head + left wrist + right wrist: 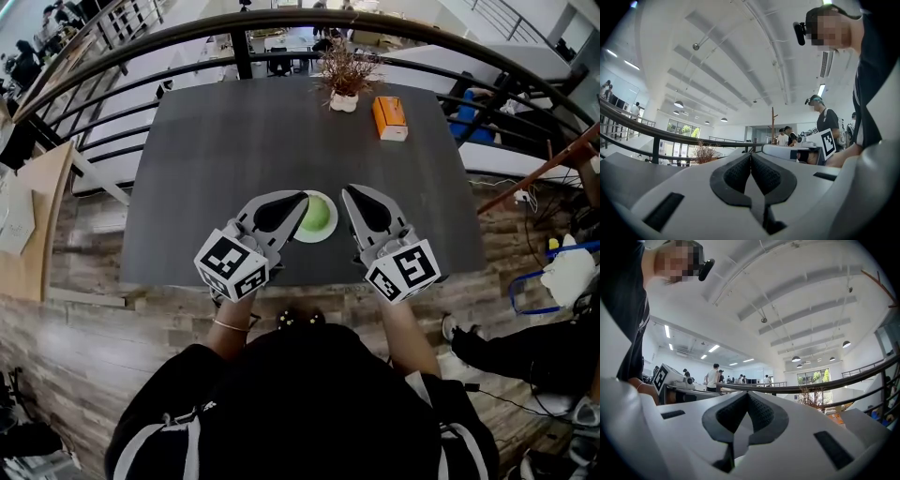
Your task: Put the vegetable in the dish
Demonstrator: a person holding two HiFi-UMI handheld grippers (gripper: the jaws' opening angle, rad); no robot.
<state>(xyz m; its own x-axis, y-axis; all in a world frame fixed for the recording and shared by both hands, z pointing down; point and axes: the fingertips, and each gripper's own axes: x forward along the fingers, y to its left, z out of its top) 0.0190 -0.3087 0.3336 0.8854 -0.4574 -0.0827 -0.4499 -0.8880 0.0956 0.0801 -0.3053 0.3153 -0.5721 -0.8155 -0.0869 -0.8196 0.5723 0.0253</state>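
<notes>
A green round vegetable (316, 216) lies in a small white dish (325, 231) near the front edge of the dark table (281, 141) in the head view. My left gripper (302, 196) rests just left of the dish, tip at its rim, jaws shut and empty. On the other side of the dish my right gripper (347, 190) lies tilted inward, also shut with nothing held. In the left gripper view the black pads (738, 174) meet along one line (751, 154). The right gripper view shows its pads (761, 412) pressed together (748, 393). Neither gripper view shows dish or vegetable.
A small dried plant in a white pot (344, 77) and an orange box (390, 118) stand at the table's far side. A dark curved railing (281, 28) runs behind the table. Several people stand in the background of both gripper views.
</notes>
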